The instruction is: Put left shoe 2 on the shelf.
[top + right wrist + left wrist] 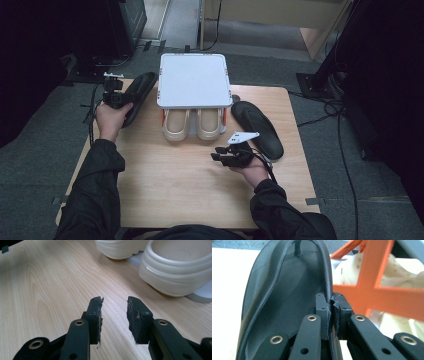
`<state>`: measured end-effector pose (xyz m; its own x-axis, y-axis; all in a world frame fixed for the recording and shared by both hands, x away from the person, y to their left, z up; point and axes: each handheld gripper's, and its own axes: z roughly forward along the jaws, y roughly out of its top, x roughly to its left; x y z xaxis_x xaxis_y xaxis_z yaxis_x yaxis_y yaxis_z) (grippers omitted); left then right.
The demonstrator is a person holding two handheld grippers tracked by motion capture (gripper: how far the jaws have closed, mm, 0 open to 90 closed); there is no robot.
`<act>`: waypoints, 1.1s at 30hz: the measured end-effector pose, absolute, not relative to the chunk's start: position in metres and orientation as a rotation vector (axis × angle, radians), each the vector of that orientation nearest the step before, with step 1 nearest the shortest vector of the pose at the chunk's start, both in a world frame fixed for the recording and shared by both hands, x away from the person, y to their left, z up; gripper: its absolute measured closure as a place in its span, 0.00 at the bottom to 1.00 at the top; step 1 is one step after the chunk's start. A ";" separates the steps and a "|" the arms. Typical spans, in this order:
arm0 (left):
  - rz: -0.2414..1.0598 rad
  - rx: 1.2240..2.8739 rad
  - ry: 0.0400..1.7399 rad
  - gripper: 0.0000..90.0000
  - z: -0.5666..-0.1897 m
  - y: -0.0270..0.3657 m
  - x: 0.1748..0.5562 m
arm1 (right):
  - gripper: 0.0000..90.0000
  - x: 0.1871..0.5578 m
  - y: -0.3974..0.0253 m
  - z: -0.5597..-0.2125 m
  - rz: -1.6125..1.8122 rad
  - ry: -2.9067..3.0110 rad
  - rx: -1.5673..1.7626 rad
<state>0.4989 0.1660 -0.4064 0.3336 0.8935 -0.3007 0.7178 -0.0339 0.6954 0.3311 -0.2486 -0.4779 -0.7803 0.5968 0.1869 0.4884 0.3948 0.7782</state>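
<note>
The left black slipper [287,302] is gripped at its rim by the left gripper [331,312], jaws clamped on the edge, just left of the white shoe rack [193,80] on the tabletop [175,185]. The right gripper [114,315] is held in front of the rack with jaws apart and empty, near the cream slippers [175,272]. The other black slipper [257,127] lies right of the rack.

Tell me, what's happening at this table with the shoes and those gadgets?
A person at a wooden table holds a claw tool in each hand. The left claw is clamped on the rim of a black slipper, tipped on its side beside an orange and white shoe rack. A pair of cream slippers sits under the rack's top. The right claw hovers open and empty over the table, near a second black slipper lying flat.
</note>
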 end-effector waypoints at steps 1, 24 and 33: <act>0.285 1.797 1.433 0.94 -0.401 0.164 0.499 | 0.72 0.331 -0.248 -0.478 1.342 2.519 0.980; 0.354 1.821 1.360 0.94 -0.298 0.105 0.511 | 0.72 0.333 -0.248 -0.477 1.345 2.519 0.983; 0.343 1.845 1.325 0.94 -0.294 0.075 0.513 | 0.72 0.332 -0.249 -0.477 1.346 2.519 0.991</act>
